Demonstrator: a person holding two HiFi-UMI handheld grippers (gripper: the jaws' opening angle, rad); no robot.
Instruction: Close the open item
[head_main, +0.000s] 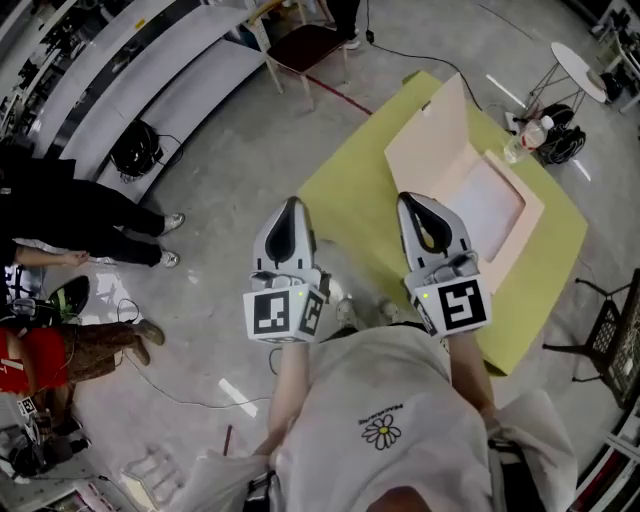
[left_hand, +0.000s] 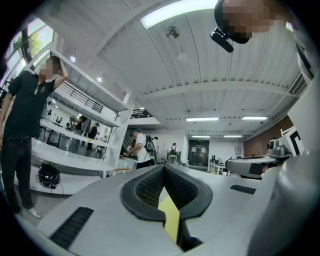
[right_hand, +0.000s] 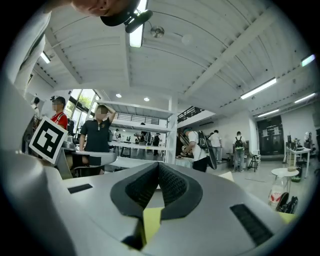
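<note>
box (head_main: 436, 130): matt cardboard | table (head_main: 350, 192): smooth, matt | fingers (left_hand: 147, 188): textured rubber

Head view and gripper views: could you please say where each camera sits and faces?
Head view: on the person's head, steeply down at yellow table and open box; arms, left gripper, right gripper show.
Left gripper view: on it, outward along shut jaws into the hall; right gripper at right.
Right gripper view: likewise, shut jaws; left gripper at left.
Both gripper views share the bystander in black.
</note>
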